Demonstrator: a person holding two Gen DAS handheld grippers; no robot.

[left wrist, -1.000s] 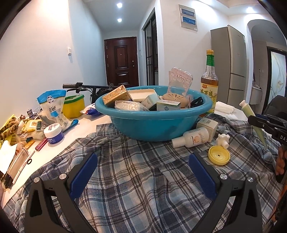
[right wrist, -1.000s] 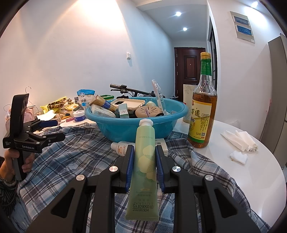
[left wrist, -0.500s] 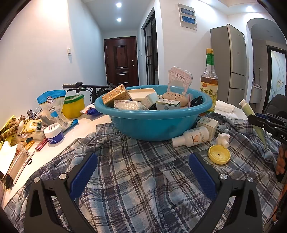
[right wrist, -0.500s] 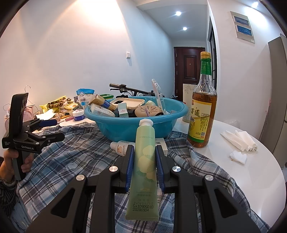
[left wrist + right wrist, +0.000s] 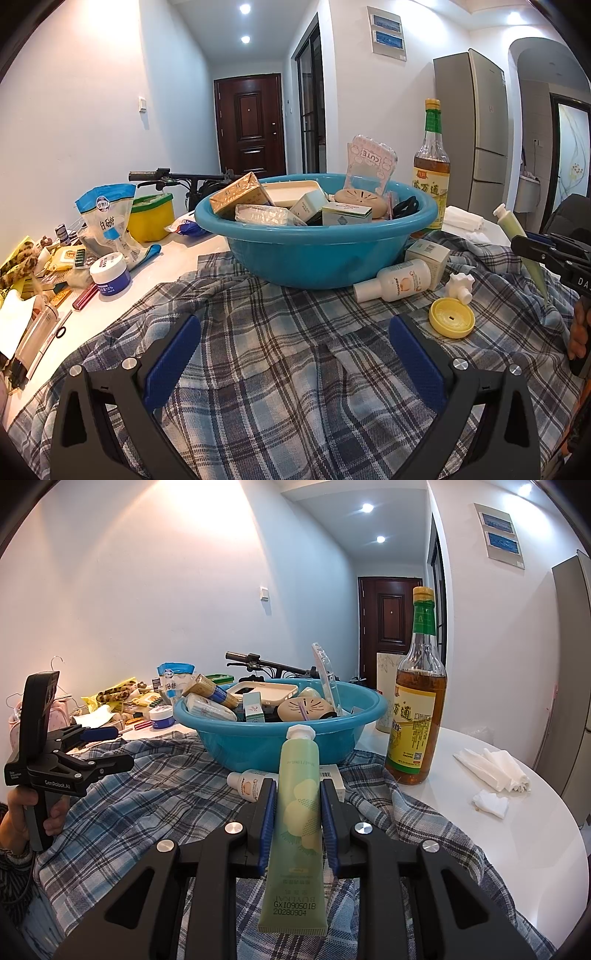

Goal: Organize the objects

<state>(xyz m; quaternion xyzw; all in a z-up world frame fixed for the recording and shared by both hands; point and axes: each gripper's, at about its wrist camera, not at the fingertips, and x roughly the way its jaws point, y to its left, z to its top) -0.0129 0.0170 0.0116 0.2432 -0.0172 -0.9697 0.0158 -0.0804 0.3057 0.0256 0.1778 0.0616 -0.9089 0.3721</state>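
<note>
The right gripper (image 5: 297, 818) is clamped on a green hand-cream tube (image 5: 297, 805), cap pointing straight ahead at the blue basin (image 5: 280, 738); the left gripper (image 5: 295, 354) hangs spread wide, empty, above the plaid cloth (image 5: 280, 332)

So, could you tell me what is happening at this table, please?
A person is tidying clutter with a gripper in each hand. The right gripper is shut on a green tube, cap pointing toward the blue basin of items. The left gripper is open above the plaid cloth, holding nothing.
</note>
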